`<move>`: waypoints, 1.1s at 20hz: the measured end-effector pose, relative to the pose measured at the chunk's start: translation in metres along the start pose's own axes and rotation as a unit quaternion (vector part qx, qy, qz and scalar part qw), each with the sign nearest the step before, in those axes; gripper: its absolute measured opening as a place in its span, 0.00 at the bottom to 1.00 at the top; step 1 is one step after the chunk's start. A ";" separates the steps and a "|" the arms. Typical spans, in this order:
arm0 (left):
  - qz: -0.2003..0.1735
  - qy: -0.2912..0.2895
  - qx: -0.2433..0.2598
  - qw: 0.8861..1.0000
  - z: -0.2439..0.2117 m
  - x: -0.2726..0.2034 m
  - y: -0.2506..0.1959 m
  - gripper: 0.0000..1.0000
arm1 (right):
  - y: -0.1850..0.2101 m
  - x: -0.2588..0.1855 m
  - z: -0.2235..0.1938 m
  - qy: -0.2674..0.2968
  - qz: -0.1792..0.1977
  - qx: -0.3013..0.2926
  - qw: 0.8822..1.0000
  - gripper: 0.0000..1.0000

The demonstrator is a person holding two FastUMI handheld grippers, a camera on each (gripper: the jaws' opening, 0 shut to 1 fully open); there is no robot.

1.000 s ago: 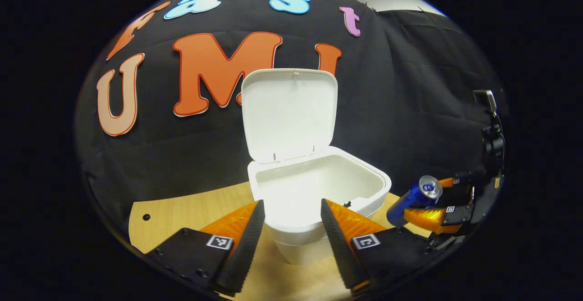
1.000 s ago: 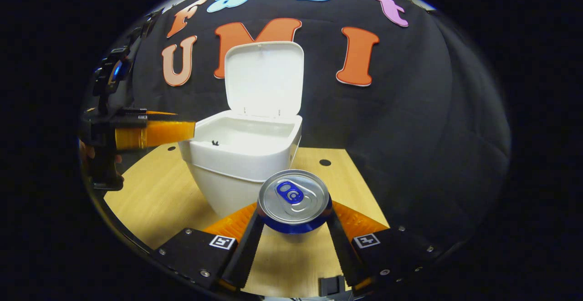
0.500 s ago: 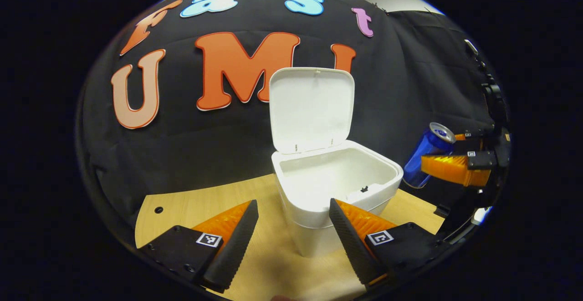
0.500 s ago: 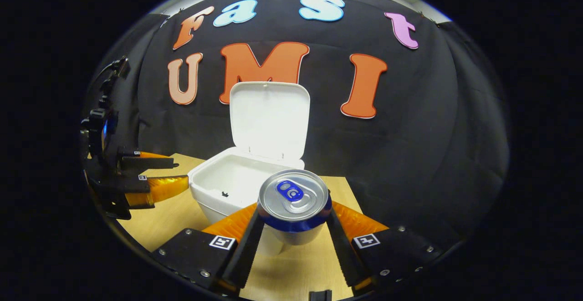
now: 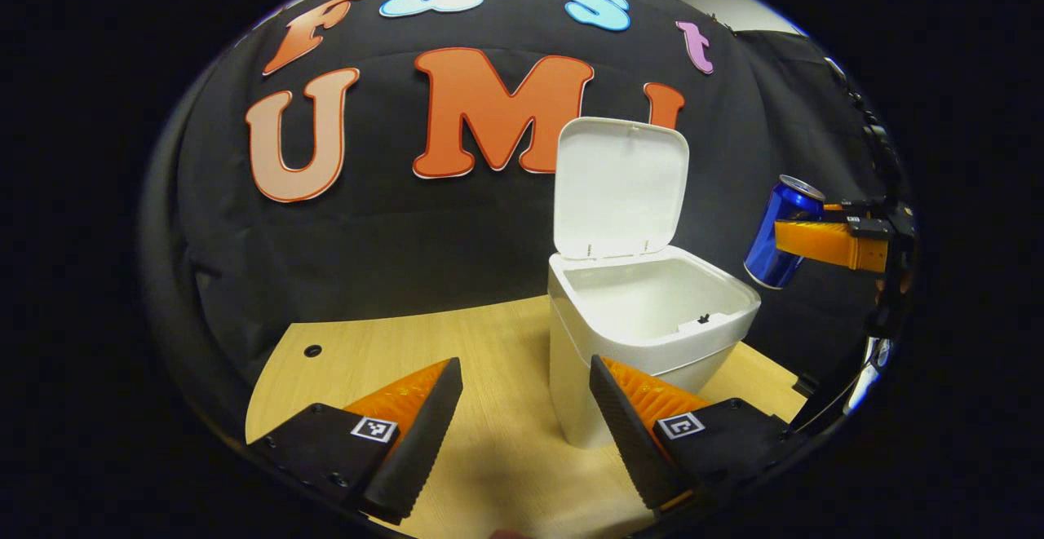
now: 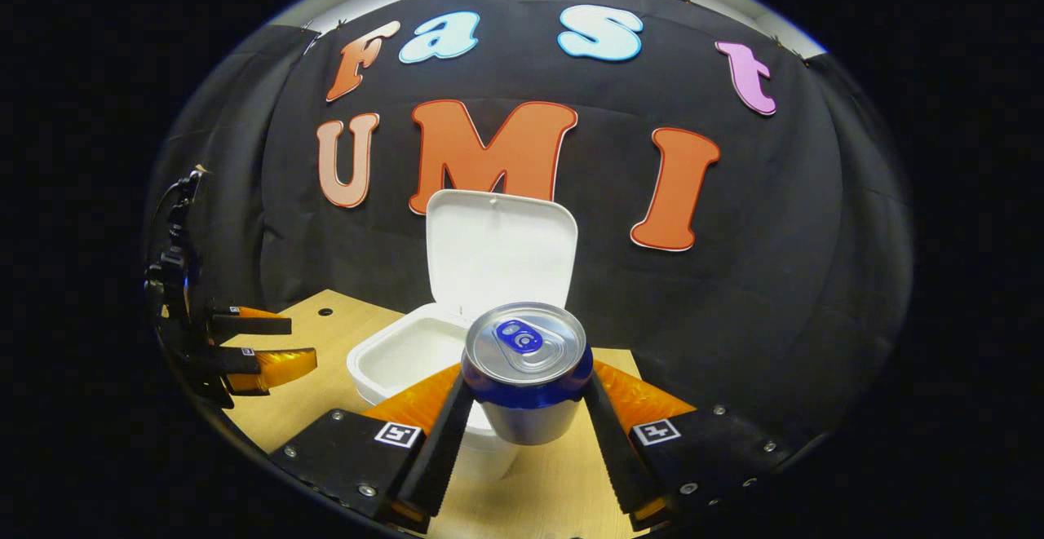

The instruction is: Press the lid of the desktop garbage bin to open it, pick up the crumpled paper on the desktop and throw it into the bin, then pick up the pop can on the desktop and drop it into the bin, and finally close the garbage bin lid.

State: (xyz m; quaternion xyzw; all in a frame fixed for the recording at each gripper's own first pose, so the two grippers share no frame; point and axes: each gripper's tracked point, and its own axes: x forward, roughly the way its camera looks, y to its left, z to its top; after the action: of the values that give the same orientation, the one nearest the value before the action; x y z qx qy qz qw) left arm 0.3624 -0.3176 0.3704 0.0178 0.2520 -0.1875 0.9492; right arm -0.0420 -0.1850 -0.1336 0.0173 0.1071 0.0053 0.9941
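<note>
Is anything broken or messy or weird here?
Nothing stands out. The bin sits upright on the table with its lid flipped open, and the right gripper grips the pop can with no visible dents or spills.

No readable text shows on the pop can [image 6: 528, 360] or bin [image 5: 644, 319].

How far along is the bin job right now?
Lid of the bin stands open, so that step is done. The right gripper holds the pop can up beside the bin. The left gripper is open. Left: drop the can, close the lid.
</note>
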 end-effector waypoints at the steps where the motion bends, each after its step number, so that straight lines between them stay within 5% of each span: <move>1: 0.006 0.001 -0.001 1.000 -0.002 -0.004 0.006 1.00 | 0.005 0.002 0.002 -0.002 0.005 0.001 1.000 0.79; 13: 0.075 0.003 -0.028 0.997 -0.030 -0.029 0.054 0.99 | 0.028 0.041 -0.036 0.039 0.028 0.002 0.999 0.79; 22: 0.081 0.006 -0.035 0.996 -0.036 -0.027 0.063 1.00 | 0.027 0.047 -0.054 0.066 0.022 0.030 0.997 0.82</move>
State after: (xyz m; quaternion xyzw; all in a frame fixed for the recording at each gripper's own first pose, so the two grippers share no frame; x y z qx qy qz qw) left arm 0.3471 -0.2447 0.3477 0.0058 0.2620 -0.1010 0.9597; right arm -0.0073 -0.1561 -0.1951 0.0491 0.1721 0.0255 0.9835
